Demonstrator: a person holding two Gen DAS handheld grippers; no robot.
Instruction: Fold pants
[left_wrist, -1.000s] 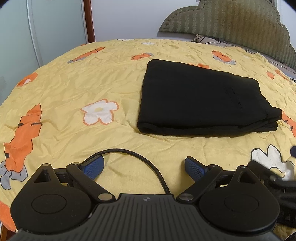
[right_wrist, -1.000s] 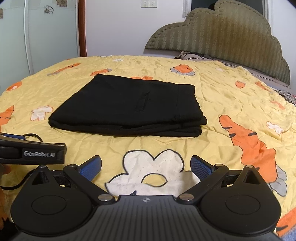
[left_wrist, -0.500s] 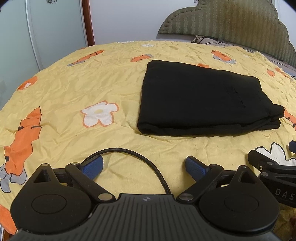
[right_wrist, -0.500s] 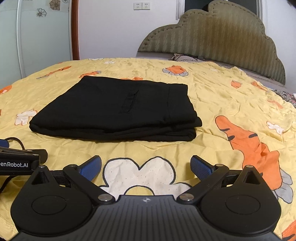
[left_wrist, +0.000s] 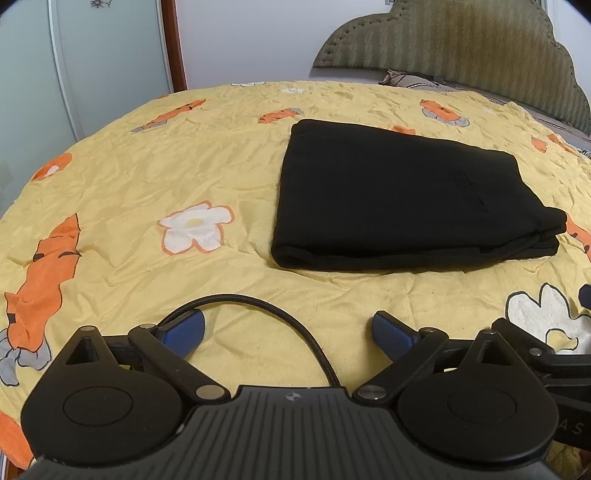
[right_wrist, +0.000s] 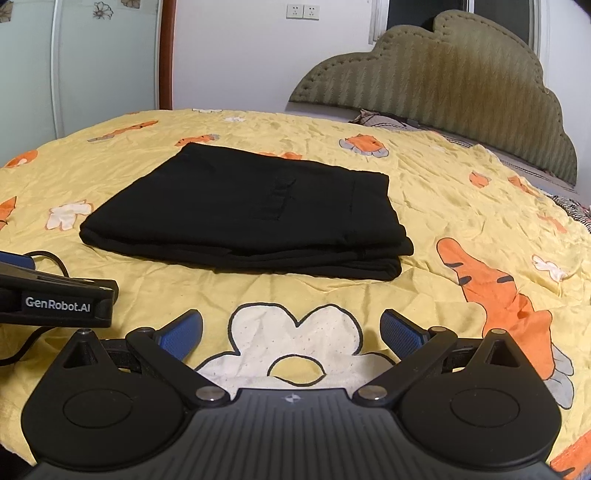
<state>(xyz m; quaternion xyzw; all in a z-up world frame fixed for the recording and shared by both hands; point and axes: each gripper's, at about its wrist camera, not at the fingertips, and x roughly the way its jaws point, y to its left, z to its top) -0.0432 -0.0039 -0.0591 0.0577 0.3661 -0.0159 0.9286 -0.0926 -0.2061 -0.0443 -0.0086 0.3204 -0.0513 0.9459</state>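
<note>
Folded pants ahead of my claws

The black pants (left_wrist: 402, 199) lie folded on the bed (left_wrist: 147, 155), ahead of my left claw (left_wrist: 288, 328) and right claw (right_wrist: 291, 326); both are spread apart, holding nothing.

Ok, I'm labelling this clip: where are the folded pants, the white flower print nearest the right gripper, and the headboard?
folded pants (right_wrist: 243, 214): right wrist view, middle of the top layer.
white flower print (right_wrist: 295, 336): right wrist view, its upper petals.
headboard (right_wrist: 461, 85): right wrist view, centre of the padded panel.

Warm indoor light, soft shadows, sharp focus, fisheye-bent edges
</note>
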